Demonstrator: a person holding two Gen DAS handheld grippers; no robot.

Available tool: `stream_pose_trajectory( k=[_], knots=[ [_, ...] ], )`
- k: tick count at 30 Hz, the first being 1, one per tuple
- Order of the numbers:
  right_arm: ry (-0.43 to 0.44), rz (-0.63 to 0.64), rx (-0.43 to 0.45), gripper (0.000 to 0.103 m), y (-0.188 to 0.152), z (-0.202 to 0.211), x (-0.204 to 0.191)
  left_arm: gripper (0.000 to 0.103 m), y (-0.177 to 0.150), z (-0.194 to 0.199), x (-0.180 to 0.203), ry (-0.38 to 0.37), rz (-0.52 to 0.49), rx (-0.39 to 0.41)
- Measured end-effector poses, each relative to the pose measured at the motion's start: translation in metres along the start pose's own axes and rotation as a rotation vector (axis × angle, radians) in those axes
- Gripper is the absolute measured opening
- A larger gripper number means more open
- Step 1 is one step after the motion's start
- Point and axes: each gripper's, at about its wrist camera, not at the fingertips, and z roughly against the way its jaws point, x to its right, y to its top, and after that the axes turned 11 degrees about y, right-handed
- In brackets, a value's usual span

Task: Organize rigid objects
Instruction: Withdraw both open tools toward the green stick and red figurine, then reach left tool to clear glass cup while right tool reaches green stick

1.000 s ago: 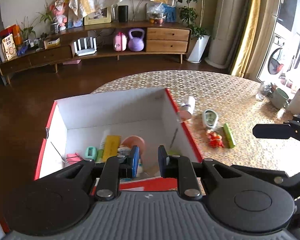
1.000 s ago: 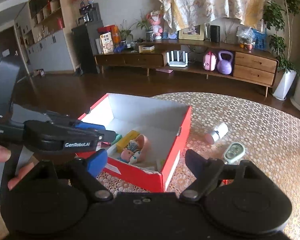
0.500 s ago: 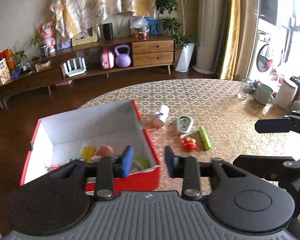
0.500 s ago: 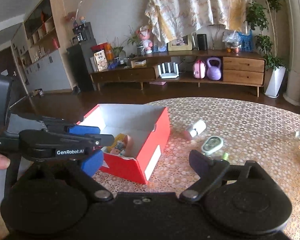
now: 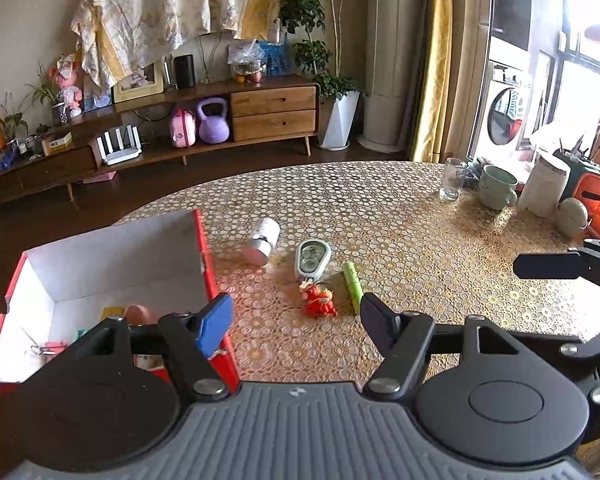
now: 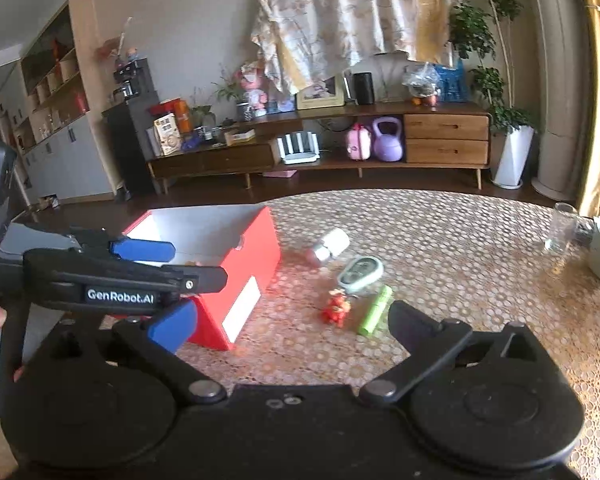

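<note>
Both grippers, left (image 5: 296, 314) and right (image 6: 292, 320), have empty jaws opening wide. Just ahead on the worktop (image 5: 400, 216) lie a red toy (image 5: 318, 300), green tube (image 5: 353, 286), oval gadget (image 5: 312, 256) and roller (image 5: 263, 236), beside the red box (image 5: 216, 280). Best take the nearest first, straddling it squarely.

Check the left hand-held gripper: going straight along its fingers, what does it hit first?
Probably the small red toy on the table, lying between the left hand-held gripper's opening, empty jaws. The green tube lies just right of it. Depth is uncertain.
</note>
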Motion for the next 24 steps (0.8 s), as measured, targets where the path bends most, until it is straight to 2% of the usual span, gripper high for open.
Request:
stream_pose_trajectory(
  k=[4, 12, 14, 17, 24],
  knots=[
    [-0.012, -0.014, -0.021, 0.102, -0.008, -0.006, 0.015, 0.081, 0.002, -0.014, 0.006, -0.012, 0.018, -0.009],
    [-0.031, -0.035, -0.047, 0.102, -0.014, -0.023, 0.043, 0.081, 0.009, -0.049, 0.012, -0.023, 0.036, -0.043],
    [-0.039, -0.037, -0.047, 0.102, -0.013, -0.028, 0.048, 0.082, 0.016, -0.06, 0.012, -0.016, 0.047, -0.048],
    [-0.053, -0.046, -0.046, 0.102, -0.009, -0.038, 0.058, 0.088, 0.029, -0.078, 0.015, -0.014, 0.062, -0.052],
    [-0.088, -0.044, -0.076, 0.102, 0.002, -0.075, 0.076, 0.089, 0.061, -0.127, 0.023, 0.029, 0.063, -0.075]
  ],
)
